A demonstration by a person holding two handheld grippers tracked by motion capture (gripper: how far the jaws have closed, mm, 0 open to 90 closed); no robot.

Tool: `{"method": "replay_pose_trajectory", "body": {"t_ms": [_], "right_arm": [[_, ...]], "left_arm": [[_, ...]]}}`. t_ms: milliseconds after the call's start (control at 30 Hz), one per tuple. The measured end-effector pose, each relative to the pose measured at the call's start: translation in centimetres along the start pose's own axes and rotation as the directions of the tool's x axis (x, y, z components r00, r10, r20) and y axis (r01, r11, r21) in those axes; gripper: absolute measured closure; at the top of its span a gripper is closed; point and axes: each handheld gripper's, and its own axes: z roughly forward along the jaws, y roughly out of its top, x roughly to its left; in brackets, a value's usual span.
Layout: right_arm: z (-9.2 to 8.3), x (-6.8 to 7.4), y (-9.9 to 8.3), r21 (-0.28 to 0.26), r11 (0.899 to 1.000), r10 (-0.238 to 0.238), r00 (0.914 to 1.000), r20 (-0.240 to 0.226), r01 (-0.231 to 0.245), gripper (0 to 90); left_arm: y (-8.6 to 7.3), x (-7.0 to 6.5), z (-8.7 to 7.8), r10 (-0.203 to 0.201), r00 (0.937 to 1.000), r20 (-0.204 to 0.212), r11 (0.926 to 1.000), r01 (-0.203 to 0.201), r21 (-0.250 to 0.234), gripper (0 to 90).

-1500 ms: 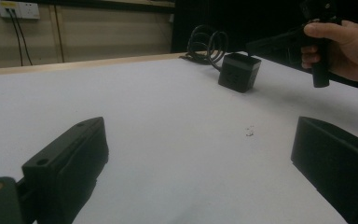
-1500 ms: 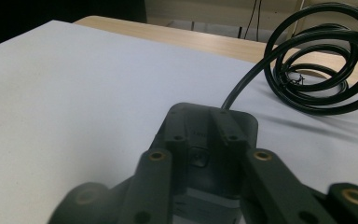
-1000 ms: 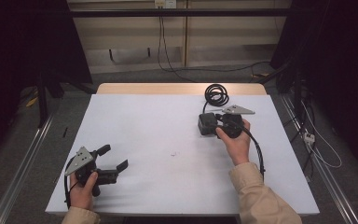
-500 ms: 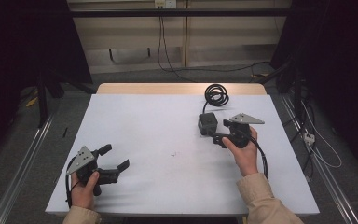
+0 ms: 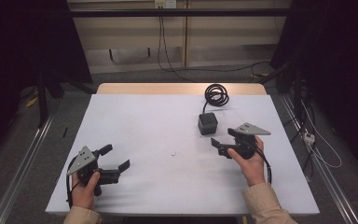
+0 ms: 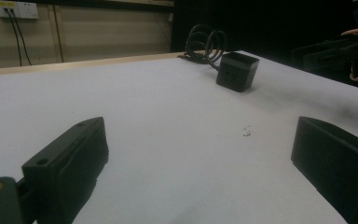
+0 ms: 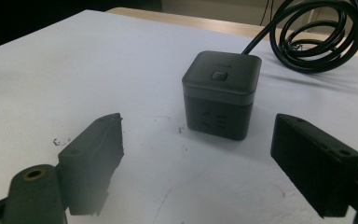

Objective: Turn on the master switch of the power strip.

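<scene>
White desk, dark room, wall sockets behind. Black cube with coiled cable stands far right. Right gripper just beside it, fingers just opened wide, empty. Left gripper wide, empty. Right gripper view shows cube's top button.

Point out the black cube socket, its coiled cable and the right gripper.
black cube socket [image 7: 221, 74]: right gripper view, on its top face by the button.
coiled cable [image 5: 216, 94]: high view, on the loops.
right gripper [image 5: 221, 140]: high view, midway between its open fingertips.
</scene>
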Motion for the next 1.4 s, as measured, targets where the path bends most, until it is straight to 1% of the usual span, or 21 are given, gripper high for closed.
{"method": "replay_pose_trajectory", "body": {"t_ms": [100, 233, 333, 567, 933, 1200, 1400], "right_arm": [[-0.3, 0.0, -0.4, 0.004, 1.000, 0.000, 1.0000, 0.001, 0.000, 15.6], [-0.8, 0.2, -0.7, 0.006, 1.000, -0.016, 0.9999, 0.006, 0.016, 15.9], [-1.1, 0.4, -1.0, 0.004, 1.000, -0.020, 0.9998, -0.006, 0.020, 15.9], [-1.7, 0.7, -1.9, 0.009, 1.000, -0.027, 0.9996, -0.013, 0.027, 15.9], [-2.7, 0.6, -2.7, 0.006, 1.000, -0.029, 0.9995, -0.010, 0.030, 15.8], [-3.3, 0.6, -3.2, 0.007, 0.999, -0.041, 0.9991, -0.010, 0.041, 15.7], [-3.8, 0.5, -3.6, -0.003, 0.999, -0.045, 0.9990, -0.004, 0.045, 15.6]], "left_arm": [[0.0, 0.0, 0.0, -0.001, 1.0000, 0.000, 1.0000, 0.001, -0.001, 3.5], [0.0, 0.0, 0.0, 0.000, 1.0000, 0.000, 1.0000, 0.000, 0.003, 3.5], [0.0, 0.0, 0.0, 0.001, 1.0000, 0.000, 1.0000, -0.001, 0.002, 3.5], [0.0, 0.0, 0.0, 0.000, 1.0000, 0.000, 1.0000, 0.000, 0.003, 3.5], [0.0, 0.0, 0.0, 0.001, 1.0000, -0.001, 1.0000, -0.001, 0.003, 3.5], [0.0, 0.0, 0.0, 0.002, 1.0000, -0.003, 1.0000, -0.002, 0.005, 3.5], [0.0, 0.0, 0.0, 0.002, 1.0000, -0.002, 1.0000, -0.002, 0.004, 3.5]]}}
